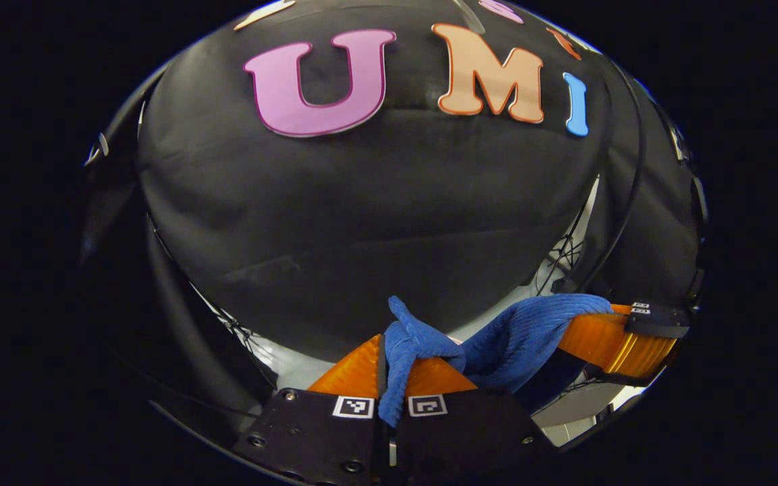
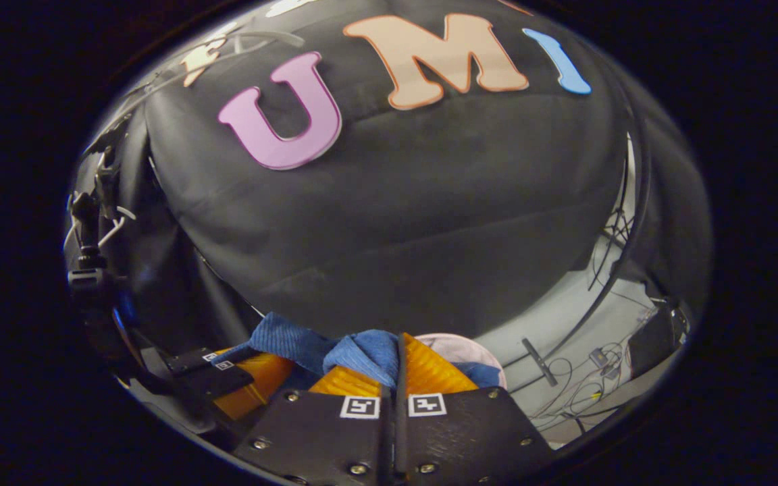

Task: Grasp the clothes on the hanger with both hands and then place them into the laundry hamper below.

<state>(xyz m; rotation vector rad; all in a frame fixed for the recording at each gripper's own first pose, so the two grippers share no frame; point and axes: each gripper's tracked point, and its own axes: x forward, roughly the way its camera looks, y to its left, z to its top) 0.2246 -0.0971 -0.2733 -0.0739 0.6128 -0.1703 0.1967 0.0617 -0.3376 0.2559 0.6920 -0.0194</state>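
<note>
Between the two grippers, the blue knitted garment [image 1: 497,341] hung in the air, stretched from one to the other with nothing under it carrying its weight. In the left gripper view, the left gripper [image 1: 389,368] had its orange fingers [image 1: 355,371] closed narrow on a bunched fold of the cloth, which stuck up in a knot above the fingertips. In the right gripper view, the right gripper [image 2: 399,364] was likewise pinched tight on a fold of the garment [image 2: 362,351], the two orange fingers [image 2: 429,368] nearly meeting. Each view also caught the other gripper off to the side, with the fabric running to it.

The likely trouble, as I judged it, was the grip itself: each pair of fingers held only a small gather of soft knit, so a tug from one hand against the other could pull a fold free and leave the piece dangling from one side. Lowering unevenly could also drape it over the hamper's rim instead of inside.

A pale rounded shape [image 2: 460,351] just beyond the right fingertips might have been the hamper, but I could not tell. The hanger could not be made out, nor how much of the garment hung below the fingers. Behind stood the black cloth wall [image 1: 362,216], with cables [image 2: 591,385] on the pale floor at the lower right edge.
</note>
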